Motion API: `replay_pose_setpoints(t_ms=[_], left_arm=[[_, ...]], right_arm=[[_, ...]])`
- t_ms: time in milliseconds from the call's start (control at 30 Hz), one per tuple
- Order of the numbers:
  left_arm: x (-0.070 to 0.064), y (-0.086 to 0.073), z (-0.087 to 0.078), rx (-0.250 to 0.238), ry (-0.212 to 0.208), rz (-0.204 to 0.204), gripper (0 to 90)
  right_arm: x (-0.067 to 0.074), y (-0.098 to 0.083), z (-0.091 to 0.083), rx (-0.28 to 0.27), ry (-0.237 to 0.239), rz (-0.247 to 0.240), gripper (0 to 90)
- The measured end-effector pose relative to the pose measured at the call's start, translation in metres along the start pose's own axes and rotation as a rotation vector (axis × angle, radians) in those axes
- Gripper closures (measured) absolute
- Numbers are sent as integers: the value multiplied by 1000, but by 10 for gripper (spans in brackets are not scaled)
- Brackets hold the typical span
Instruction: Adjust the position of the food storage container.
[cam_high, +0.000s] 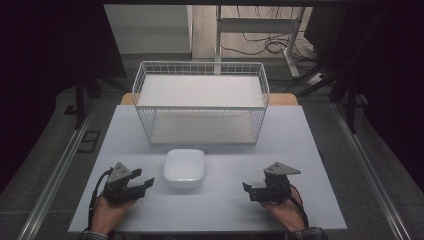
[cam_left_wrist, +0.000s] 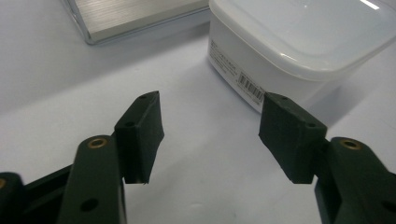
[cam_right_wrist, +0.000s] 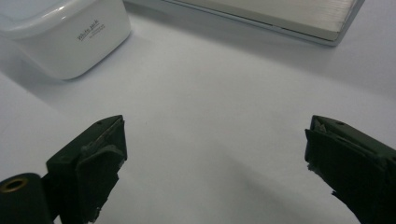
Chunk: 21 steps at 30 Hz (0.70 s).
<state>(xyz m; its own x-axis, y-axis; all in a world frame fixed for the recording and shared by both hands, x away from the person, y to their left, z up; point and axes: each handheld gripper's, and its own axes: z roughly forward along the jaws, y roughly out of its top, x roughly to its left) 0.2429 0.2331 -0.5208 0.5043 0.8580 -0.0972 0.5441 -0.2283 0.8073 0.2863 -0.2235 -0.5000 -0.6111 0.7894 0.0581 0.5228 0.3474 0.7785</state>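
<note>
squarely upright, the white lidded container (cam_high: 184, 169) sits between left claw (cam_high: 145, 184) and right claw (cam_high: 246, 189), both spread.

We've got a glossy white plastic container (cam_high: 184, 169), a white-coated wire basket (cam_high: 200, 102), matt black rubbery jaws, smooth matt tabletop (cam_high: 300, 150).

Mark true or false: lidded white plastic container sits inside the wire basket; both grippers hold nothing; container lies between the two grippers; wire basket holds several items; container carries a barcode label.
1. The lidded white plastic container sits inside the white wire basket. False: it stands on the table in front of the basket.
2. The left gripper and right gripper hold nothing. True.
3. The container lies between the two grippers. True.
4. The basket holds several items. False: nothing lies in it.
5. The container carries a barcode label. True.
</note>
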Motion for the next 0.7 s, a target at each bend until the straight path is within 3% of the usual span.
replay_pose_setpoints(t_ms=[200, 400, 700], left_arm=[[4, 4, 7, -2, 13, -6, 522], [10, 8, 14, -3, -25, -42, 673], [4, 19, 30, 26, -52, -1, 866]], right_arm=[[0, 4, 5, -2, 3, -9, 124], [2, 8, 11, 2, 5, -31, 185], [4, 16, 20, 8, 27, -56, 317]])
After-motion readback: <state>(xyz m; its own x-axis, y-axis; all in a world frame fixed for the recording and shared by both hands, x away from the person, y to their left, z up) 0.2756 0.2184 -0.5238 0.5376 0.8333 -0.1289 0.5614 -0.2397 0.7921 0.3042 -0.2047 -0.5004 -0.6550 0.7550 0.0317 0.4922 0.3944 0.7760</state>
